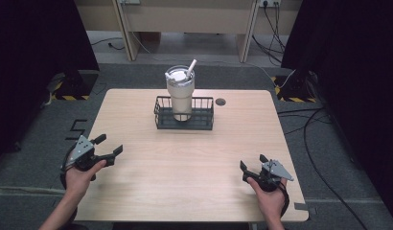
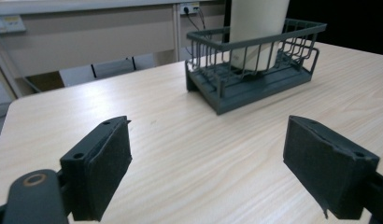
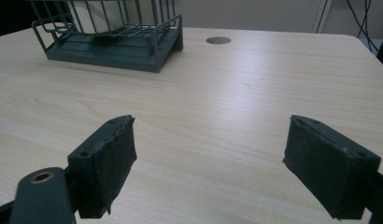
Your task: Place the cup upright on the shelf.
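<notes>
Soft even light (dark edges)

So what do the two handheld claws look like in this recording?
Both the left claw and right claw are black, each topped by a grey three-cornered plate. Their fingers are blocky, faced with dark, rough pads. A black cable loops from each. Forearms look bare, no sleeves visible.
</notes>
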Demonstrator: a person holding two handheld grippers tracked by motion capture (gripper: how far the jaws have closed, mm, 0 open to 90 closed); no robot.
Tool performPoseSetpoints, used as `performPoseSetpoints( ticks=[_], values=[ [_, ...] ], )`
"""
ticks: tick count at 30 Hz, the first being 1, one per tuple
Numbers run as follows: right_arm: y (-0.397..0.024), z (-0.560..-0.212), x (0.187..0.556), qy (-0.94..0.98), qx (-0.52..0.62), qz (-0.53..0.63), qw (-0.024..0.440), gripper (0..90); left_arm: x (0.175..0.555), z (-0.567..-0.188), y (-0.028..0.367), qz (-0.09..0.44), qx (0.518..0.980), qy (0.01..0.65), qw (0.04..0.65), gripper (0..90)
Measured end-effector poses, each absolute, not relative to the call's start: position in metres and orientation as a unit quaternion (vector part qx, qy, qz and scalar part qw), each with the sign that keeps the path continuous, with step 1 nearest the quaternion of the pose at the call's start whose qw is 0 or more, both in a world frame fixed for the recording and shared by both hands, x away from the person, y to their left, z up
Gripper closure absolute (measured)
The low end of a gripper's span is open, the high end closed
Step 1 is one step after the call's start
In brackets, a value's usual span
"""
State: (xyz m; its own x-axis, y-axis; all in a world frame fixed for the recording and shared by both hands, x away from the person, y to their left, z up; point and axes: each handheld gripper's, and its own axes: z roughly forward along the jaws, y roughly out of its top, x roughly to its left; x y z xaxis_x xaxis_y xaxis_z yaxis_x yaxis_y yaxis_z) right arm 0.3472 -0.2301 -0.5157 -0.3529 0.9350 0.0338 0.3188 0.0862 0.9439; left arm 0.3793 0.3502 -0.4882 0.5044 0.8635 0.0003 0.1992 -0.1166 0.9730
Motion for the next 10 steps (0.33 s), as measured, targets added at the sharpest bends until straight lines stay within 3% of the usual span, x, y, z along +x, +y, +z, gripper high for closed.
performPoseSetpoints(
  ticks=[10],
  values=[
    [-0.2283,-0.5157,0.3477,0.673,0.456,0.485,0.322,16.4,0.3737,-0.498,0.357,0.306,0.664,0.415,0.542,14.5]
  ],
)
